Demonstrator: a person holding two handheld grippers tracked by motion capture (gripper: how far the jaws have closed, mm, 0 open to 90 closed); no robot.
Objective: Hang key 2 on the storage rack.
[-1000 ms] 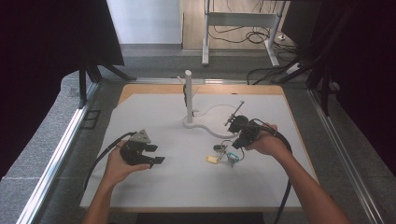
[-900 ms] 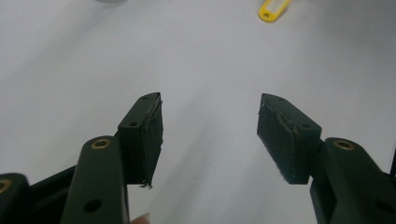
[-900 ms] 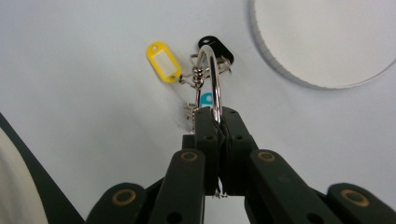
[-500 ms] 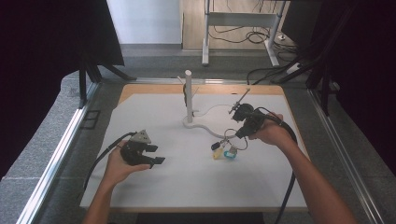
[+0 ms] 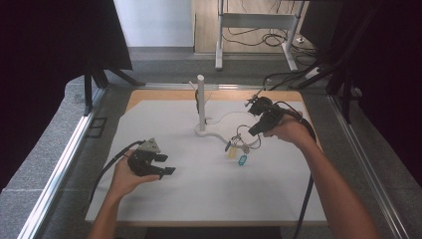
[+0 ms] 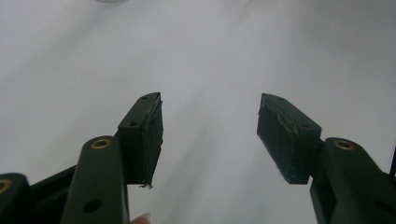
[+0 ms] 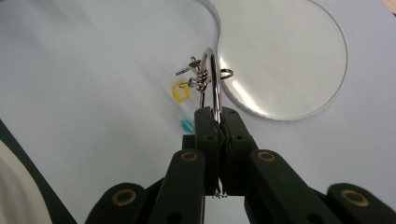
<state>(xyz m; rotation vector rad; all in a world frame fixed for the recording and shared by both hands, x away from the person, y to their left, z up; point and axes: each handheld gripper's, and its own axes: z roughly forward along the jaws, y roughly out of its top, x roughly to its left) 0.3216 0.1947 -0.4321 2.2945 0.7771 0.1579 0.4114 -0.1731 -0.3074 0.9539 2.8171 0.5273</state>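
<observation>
Up close, right claw [image 7: 217,122] pinches key ring [image 7: 211,74]; left claw [image 6: 210,135] gapes.

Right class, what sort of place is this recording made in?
Probably a lab or workshop set up for recording: a white work table framed by metal rails, dark curtains at the sides, and cables on the floor under a desk frame beyond.

Right gripper [image 5: 255,130] lifts key ring [image 5: 242,135] (tags [image 5: 237,155] dangling).
</observation>
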